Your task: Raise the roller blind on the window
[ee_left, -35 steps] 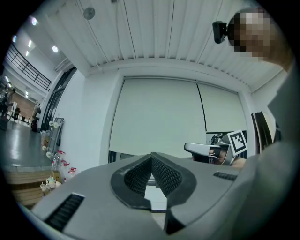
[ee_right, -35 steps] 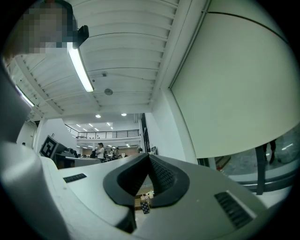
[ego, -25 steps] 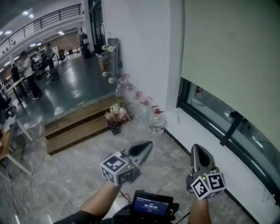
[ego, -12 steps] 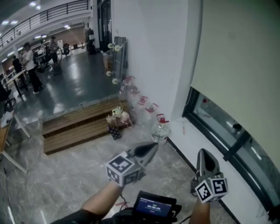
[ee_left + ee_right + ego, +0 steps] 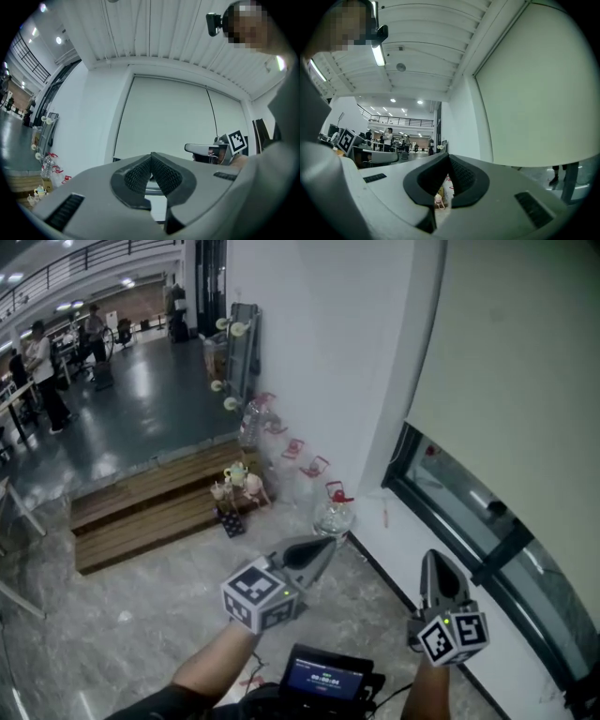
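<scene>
A pale roller blind (image 5: pixel 511 381) hangs over most of the window (image 5: pixel 487 521) at the right, with a strip of glass bare below its bottom edge. It also fills the left gripper view as the blind (image 5: pixel 164 119) and the right side of the right gripper view as the blind (image 5: pixel 539 93). My left gripper (image 5: pixel 319 547) is shut and empty, held low in the middle, left of the window. My right gripper (image 5: pixel 437 563) is shut and empty too, just below the window's sill. A thin cord (image 5: pixel 383 507) hangs at the window's left edge.
Several clear water jugs (image 5: pixel 333 512) with red caps stand along the white wall (image 5: pixel 309 352). A low wooden step (image 5: pixel 141 507) with small items lies left. A dark device (image 5: pixel 323 679) with a screen sits at my waist. People stand far off at the upper left.
The view has swung a little: the window and the jugs sit slightly further left and lower than before. Both grippers stay shut and keep their places before me.
</scene>
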A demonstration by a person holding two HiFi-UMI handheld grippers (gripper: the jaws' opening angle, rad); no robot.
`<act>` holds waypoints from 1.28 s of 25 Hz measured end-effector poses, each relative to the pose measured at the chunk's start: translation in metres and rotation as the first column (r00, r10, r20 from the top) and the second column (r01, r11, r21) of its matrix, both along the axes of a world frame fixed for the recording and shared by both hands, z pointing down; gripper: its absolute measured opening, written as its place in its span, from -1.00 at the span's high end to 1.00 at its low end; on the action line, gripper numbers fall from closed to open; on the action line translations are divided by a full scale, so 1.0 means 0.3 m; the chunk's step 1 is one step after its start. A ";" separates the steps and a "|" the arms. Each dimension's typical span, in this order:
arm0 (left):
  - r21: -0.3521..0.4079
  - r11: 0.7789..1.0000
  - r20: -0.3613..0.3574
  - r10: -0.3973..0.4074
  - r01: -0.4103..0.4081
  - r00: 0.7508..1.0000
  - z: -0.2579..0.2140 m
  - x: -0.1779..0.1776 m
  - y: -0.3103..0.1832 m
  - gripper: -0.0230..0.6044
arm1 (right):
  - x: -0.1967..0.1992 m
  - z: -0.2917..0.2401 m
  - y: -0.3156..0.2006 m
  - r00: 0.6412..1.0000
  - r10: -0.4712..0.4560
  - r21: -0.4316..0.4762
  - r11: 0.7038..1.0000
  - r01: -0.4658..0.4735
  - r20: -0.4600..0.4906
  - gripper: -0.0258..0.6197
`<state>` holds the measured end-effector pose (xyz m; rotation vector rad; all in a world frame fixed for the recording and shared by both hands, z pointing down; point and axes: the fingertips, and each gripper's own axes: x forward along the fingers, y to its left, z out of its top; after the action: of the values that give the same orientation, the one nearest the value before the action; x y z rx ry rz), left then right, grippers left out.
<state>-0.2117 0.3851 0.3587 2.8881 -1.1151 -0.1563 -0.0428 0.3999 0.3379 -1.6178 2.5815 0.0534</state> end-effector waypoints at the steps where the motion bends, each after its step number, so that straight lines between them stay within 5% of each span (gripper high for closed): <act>1: 0.003 1.000 -0.003 0.005 -0.005 1.000 -0.008 -0.005 -0.016 0.96 | -0.010 -0.005 -0.016 1.000 -0.001 -0.006 1.000 0.001 0.001 0.92; 16: 0.005 0.999 0.011 0.033 -0.033 0.999 -0.038 0.065 -0.265 0.96 | -0.006 -0.043 -0.256 1.000 -0.011 0.001 1.000 0.011 0.002 0.92; 32: 0.023 1.000 0.033 -0.011 0.010 0.999 -0.100 0.382 -0.669 0.96 | 0.253 -0.065 -0.646 0.995 -0.095 0.026 0.995 0.094 0.007 0.92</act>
<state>-0.0971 0.1843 0.3288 2.9155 -1.1409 -0.1232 0.0331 0.2059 0.3184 -1.4822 2.6361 0.0722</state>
